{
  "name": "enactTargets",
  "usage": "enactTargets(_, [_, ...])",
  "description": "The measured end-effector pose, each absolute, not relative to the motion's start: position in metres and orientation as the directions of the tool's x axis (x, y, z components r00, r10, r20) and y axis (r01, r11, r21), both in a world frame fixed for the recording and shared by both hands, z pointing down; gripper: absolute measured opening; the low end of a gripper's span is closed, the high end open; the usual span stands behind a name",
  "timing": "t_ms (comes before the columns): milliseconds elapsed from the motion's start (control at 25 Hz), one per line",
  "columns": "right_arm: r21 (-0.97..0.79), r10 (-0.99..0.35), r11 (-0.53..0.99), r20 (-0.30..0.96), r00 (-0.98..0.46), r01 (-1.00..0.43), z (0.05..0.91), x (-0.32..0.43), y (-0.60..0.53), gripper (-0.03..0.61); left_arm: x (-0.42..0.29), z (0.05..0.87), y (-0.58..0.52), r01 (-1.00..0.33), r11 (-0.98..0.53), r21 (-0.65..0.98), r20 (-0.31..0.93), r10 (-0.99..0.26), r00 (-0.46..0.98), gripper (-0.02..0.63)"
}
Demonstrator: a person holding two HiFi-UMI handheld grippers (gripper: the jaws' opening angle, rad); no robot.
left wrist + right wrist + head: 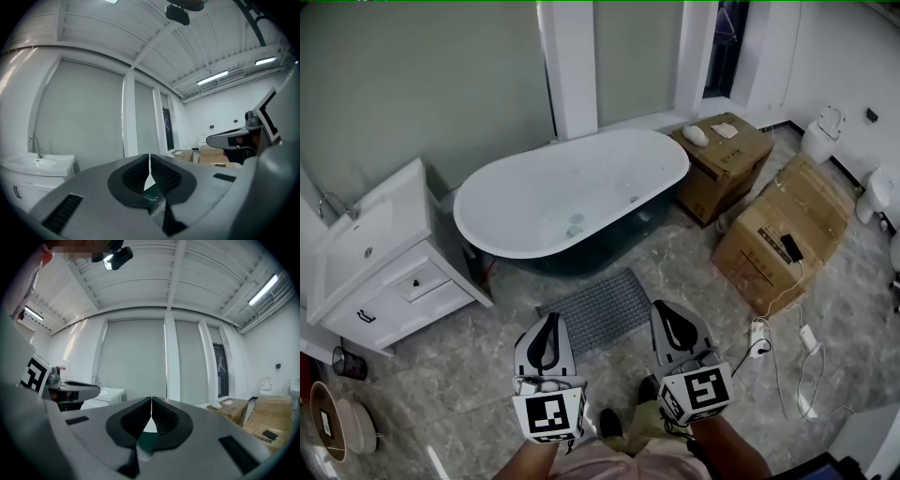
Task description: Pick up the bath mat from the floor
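Nothing is done yet: the gray bath mat (598,312), flat and bumpy like a grid, maybe rubber, lies on the shiny stone floor (478,370) by the smooth white tub (572,192), with the left gripper (550,323) and right gripper (669,313) above it, both pinched closed and empty.

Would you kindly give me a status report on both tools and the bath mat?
Left tool shut, empty. Right tool shut, empty. Grey ribbed rectangular bath mat flat on floor beside white oval bathtub, untouched. Nothing between tools and mat.
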State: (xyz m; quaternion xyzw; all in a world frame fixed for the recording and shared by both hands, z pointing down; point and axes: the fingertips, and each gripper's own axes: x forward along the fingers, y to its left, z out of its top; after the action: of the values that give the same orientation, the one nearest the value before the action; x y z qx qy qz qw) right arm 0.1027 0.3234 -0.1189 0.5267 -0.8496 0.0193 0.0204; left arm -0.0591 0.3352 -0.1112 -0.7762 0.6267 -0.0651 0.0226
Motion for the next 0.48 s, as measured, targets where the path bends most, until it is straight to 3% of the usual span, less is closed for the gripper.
enactTargets(480, [-0.046, -0.859, 0.500, 0.099, -0.502, -0.865, -0.088, 0.122, 0.257, 0.017, -0.032, -0.099, 0.273, -0.973, -0.184, -0.140, 0.124, -0.978, 0.167, 0.034])
